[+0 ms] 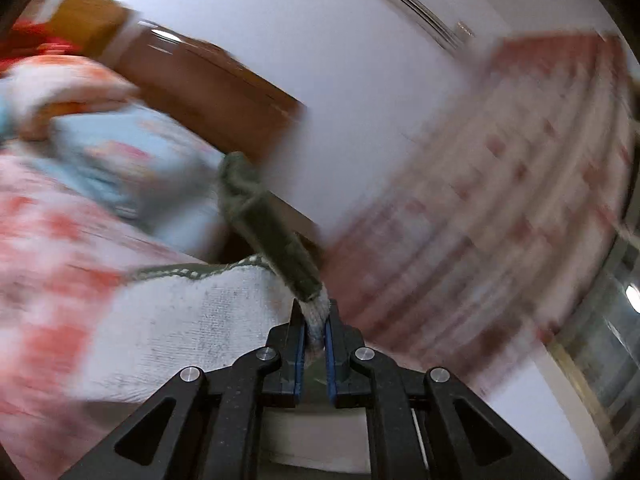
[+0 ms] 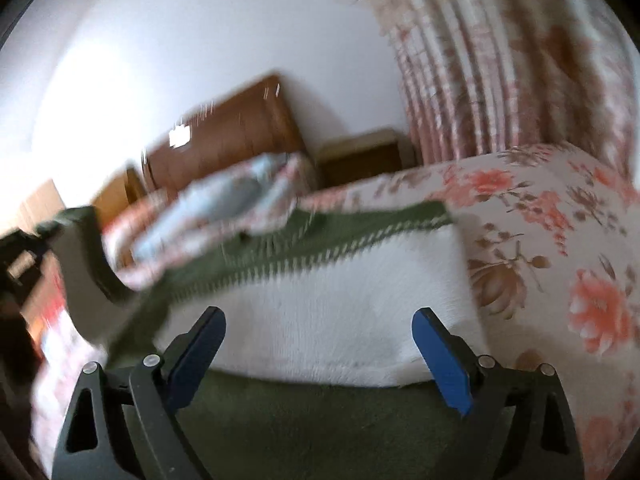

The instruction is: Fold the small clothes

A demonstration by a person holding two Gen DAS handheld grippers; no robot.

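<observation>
A small white knitted garment (image 1: 180, 320) with dark green trim lies on the floral bed. My left gripper (image 1: 316, 314) is shut on a bunched white part of it, and the dark green sleeve (image 1: 272, 232) sticks up past the fingertips. This view is blurred by motion. In the right wrist view the white garment (image 2: 320, 320) spreads out in front with a green band (image 2: 340, 232) across its far side and green cloth (image 2: 320, 420) nearest me. My right gripper (image 2: 318, 314) hovers open just over the white part, nothing between its fingers. At the left, the green sleeve (image 2: 84, 264) hangs lifted.
The floral bedspread (image 2: 560, 240) covers the bed. A light blue patterned pillow (image 1: 120, 160) lies by the brown wooden headboard (image 1: 208, 92). A floral curtain (image 1: 500, 180) hangs on the right. A low wooden nightstand (image 2: 360, 156) stands beside the bed.
</observation>
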